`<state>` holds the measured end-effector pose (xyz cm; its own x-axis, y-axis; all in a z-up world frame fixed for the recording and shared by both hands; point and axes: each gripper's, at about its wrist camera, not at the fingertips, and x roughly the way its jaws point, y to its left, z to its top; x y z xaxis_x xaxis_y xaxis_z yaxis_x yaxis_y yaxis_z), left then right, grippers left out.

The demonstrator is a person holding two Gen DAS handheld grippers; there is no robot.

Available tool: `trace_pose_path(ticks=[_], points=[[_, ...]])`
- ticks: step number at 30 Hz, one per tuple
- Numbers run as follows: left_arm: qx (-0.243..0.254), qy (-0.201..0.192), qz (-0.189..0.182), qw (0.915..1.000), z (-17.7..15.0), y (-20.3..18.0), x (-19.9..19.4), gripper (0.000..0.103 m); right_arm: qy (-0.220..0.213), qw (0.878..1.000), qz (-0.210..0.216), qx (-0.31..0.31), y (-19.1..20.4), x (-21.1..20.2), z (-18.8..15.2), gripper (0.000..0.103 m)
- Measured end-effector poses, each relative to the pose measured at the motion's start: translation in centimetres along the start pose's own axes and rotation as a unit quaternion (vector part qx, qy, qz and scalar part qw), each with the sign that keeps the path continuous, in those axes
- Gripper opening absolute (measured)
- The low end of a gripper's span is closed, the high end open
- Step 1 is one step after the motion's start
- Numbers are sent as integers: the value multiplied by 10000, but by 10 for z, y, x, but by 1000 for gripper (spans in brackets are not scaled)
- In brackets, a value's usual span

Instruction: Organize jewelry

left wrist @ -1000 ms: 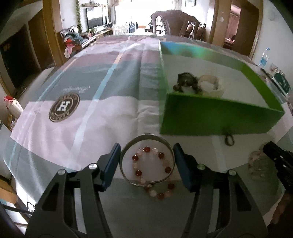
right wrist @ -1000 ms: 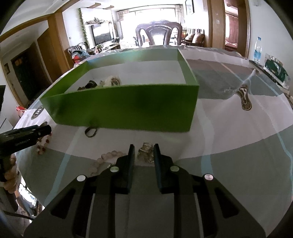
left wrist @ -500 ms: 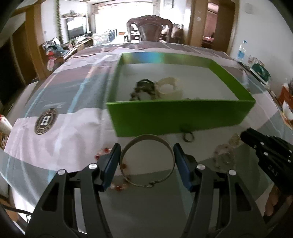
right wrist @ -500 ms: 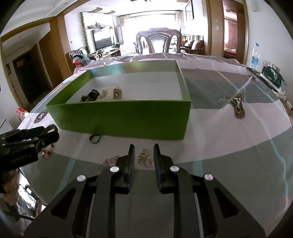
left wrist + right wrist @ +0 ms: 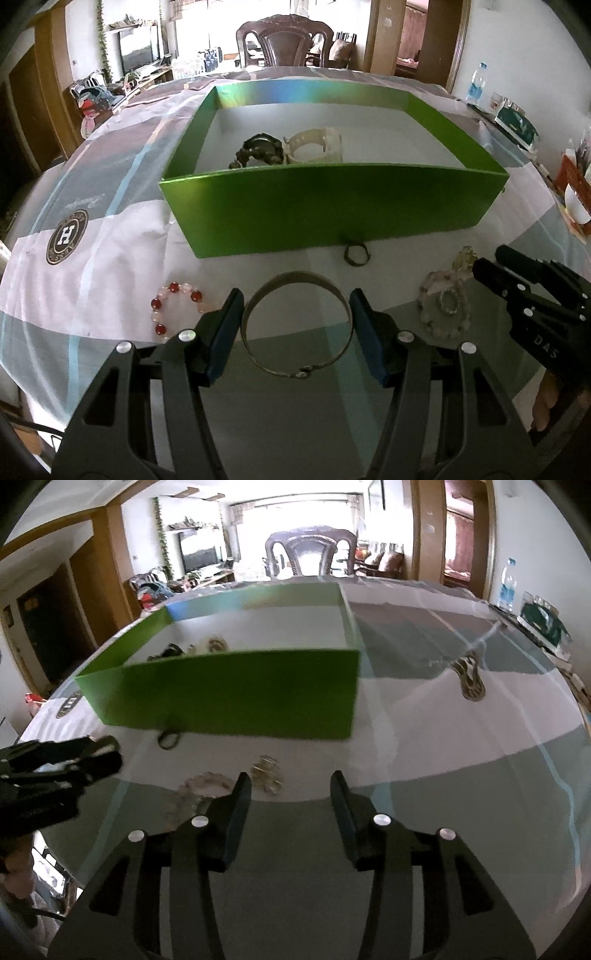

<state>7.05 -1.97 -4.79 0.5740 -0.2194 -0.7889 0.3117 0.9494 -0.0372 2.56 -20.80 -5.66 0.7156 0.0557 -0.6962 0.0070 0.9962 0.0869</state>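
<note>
- The left gripper point(image 5: 296, 325) holds the metal bangle point(image 5: 296, 325), now lifted off the bead bracelet point(image 5: 173, 308) at lower left and facing the green box point(image 5: 332, 206) at centre, probably ready to drop in.
- The right gripper point(image 5: 290, 794) has opened wide above the small chain point(image 5: 266, 774).
- A ring point(image 5: 355, 254) lies against the box's tall near wall.

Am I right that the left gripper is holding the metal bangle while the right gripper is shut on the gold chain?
Not quite: the right wrist view shows the right gripper open, with the gold chain lying loose on the table ahead of it. The left gripper does hold the metal bangle.
</note>
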Motion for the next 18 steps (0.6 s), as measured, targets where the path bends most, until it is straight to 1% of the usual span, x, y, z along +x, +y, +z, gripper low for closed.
trace_pose_path(ticks=[3,7,9,10,11,12,14,18], points=[[25,28,-13,10000,-1,-2,3,59,62,9999,87,-28,5,12,5,44],[43,29,-1,10000,-2,-2,2,59,179,9997,122,120,6,24,7,43],[39,35,16,10000,-2,-3,3,59,199,9997,104,59,8,24,6,32],[34,40,19,10000,-2,-3,4,59,201,9998,78,16,9,24,6,29],[29,48,18,10000,-2,-3,5,59,198,9998,43,-20,10,24,5,23],[26,53,15,10000,-2,-3,6,59,200,9998,30,-33,10,24,5,20],[25,71,1,10000,-2,-3,8,59,206,9998,51,-10,8,23,3,17],[37,94,-5,9999,-3,-5,10,59,180,9998,23,28,5,20,2,17]])
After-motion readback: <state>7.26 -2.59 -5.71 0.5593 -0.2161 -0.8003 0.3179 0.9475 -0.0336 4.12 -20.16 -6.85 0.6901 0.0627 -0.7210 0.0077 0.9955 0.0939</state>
